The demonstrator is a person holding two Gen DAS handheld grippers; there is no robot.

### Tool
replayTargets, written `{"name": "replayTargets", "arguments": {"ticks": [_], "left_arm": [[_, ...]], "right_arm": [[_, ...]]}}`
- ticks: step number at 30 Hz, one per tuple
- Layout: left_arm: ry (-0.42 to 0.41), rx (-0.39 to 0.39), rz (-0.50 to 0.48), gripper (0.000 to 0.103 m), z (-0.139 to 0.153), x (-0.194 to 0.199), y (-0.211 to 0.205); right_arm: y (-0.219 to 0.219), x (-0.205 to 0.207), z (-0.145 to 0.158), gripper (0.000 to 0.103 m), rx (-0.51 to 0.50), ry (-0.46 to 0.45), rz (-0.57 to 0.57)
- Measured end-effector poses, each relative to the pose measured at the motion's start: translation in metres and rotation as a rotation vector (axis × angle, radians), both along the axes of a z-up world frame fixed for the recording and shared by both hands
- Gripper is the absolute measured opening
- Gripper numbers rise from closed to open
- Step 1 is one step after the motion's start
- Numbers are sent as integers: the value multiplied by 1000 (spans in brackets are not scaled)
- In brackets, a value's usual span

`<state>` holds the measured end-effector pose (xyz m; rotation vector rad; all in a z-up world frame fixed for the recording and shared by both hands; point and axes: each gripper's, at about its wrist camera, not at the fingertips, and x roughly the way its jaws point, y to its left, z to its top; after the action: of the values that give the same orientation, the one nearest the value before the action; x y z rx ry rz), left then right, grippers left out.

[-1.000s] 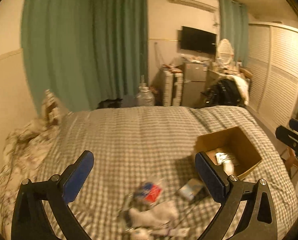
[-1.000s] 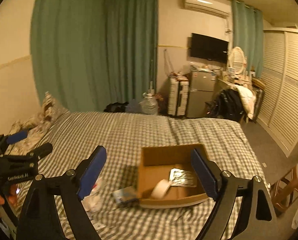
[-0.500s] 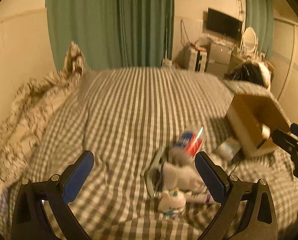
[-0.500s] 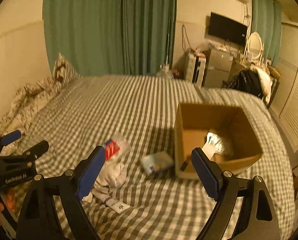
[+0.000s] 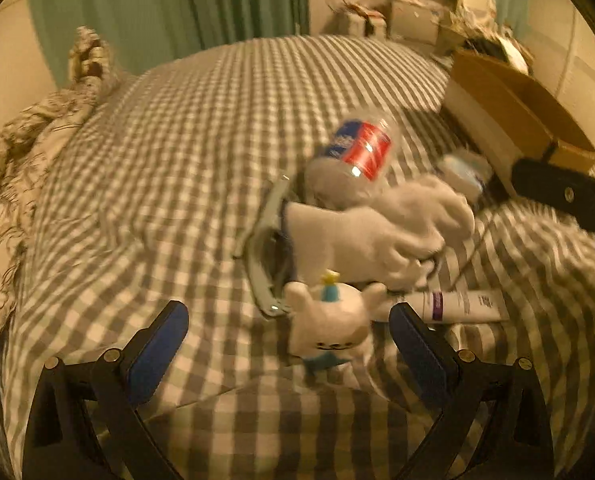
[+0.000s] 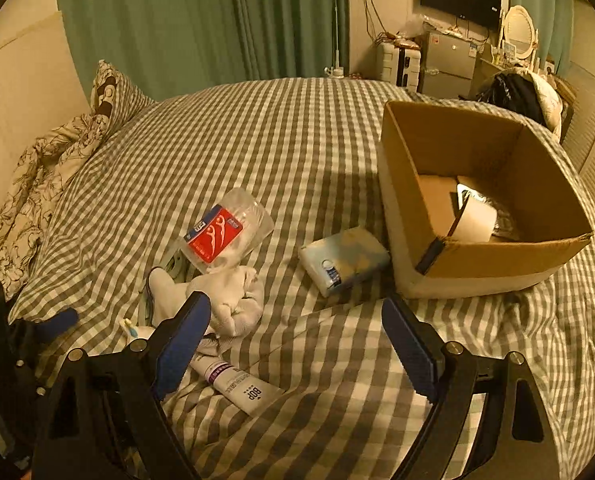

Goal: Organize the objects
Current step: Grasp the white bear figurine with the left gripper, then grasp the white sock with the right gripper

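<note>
A pile of loose objects lies on the checked bed. A small white plush toy (image 5: 329,332) sits between my open left gripper's (image 5: 289,344) fingers. Behind it lie white socks (image 5: 377,232), a clear jar with a red label (image 5: 357,152), a grey hanger-like piece (image 5: 257,264) and a white tube (image 5: 465,304). In the right wrist view my right gripper (image 6: 293,344) is open and empty above the bed, near the tube (image 6: 237,384), socks (image 6: 225,296), jar (image 6: 225,232) and a tissue pack (image 6: 343,260). An open cardboard box (image 6: 477,264) holds a tape roll (image 6: 475,222).
A patterned duvet and pillow (image 6: 57,152) lie at the bed's left. Green curtains, a fridge (image 6: 445,64), a TV and louvred wardrobe doors stand beyond the bed. My left gripper shows at the left edge of the right wrist view (image 6: 37,328).
Both grippers have dropped down and moved closer to the pile. The left now straddles the plush toy. The right has come nearer the bed in front of the box.
</note>
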<state>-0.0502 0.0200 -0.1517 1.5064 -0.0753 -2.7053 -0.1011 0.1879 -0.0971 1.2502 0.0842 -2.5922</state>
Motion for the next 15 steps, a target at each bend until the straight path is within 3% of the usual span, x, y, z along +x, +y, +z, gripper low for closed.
{"name": "replayTargets", "arguments": {"ticks": [2,4,6,7,10,15], "left_arm": [[-55,-7,-37,94,-11,-8,6],[-122,8,-59,74,-22,-16,8],[-169,72,-62,52,-30,-22,3],[-169,105,-65,48,-30,-23,1],[-132,150,-42,48,-21,-19,-7],[17,195,36,48,13,-4,-28]], "right_arm": [[-1,-3,-2,87,2,-17,-3],[-1,-6,-5,87,-2,-35,-7],[0,-7,-6,87,0,-44,-11],[-1,-7,-6,87,1,-46,-10],[-3,-8,-8,87,9,-57,-4],[-17,-10,-14,87,12,-85,51]]}}
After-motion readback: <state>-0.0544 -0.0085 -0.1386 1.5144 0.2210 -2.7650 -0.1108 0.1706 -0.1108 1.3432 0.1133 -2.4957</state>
